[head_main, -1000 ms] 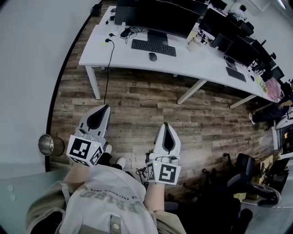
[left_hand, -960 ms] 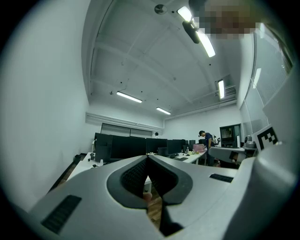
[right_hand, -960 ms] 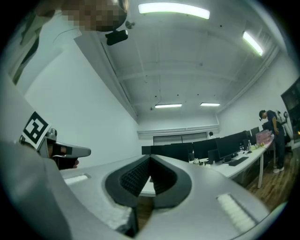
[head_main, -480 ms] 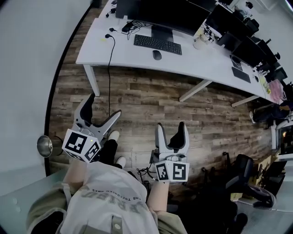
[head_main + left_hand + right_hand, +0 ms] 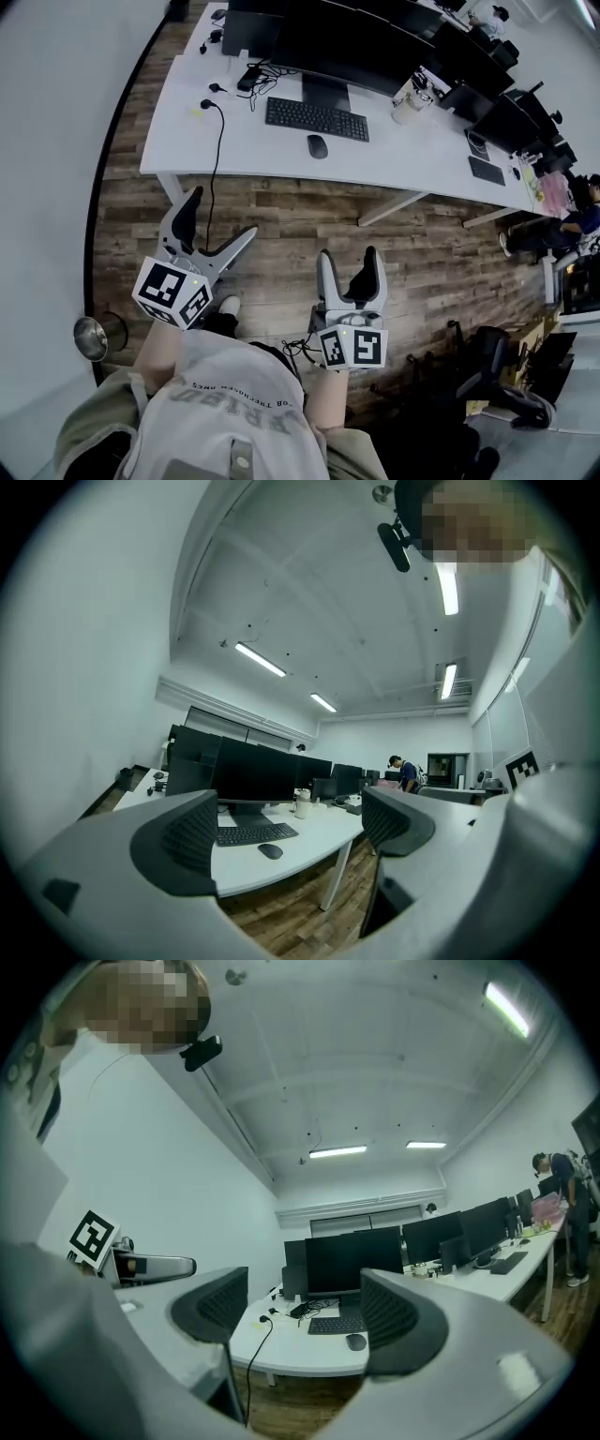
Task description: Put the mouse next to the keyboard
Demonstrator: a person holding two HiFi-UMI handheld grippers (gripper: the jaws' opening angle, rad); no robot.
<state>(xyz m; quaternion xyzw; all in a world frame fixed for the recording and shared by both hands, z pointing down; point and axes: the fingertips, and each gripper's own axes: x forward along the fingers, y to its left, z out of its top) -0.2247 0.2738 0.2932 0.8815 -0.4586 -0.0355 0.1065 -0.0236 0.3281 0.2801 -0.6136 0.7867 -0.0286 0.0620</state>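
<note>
A dark mouse point(image 5: 318, 146) lies on the white desk point(image 5: 216, 141), just in front of the right end of a black keyboard point(image 5: 317, 119). Both are far ahead of me, across a stretch of wooden floor. My left gripper point(image 5: 220, 217) is held low at the left, its jaws opening wide with nothing between them. My right gripper point(image 5: 348, 258) is open and empty beside it. In the left gripper view, the mouse point(image 5: 270, 851) and keyboard point(image 5: 255, 833) show between the jaws of the left gripper point(image 5: 291, 832). The right gripper point(image 5: 305, 1314) frames the mouse point(image 5: 355, 1342) and keyboard point(image 5: 335, 1326).
Large dark monitors point(image 5: 352, 47) stand behind the keyboard. A black cable point(image 5: 217, 159) hangs off the desk's front edge. A pale cup point(image 5: 408, 108) sits to the right. A metal bin point(image 5: 94, 335) is on the floor at left, office chairs point(image 5: 497, 375) at right, a person point(image 5: 572, 225) beyond.
Both grippers were shut a second ago and now stand open. The desk has come a little nearer in the head view.
</note>
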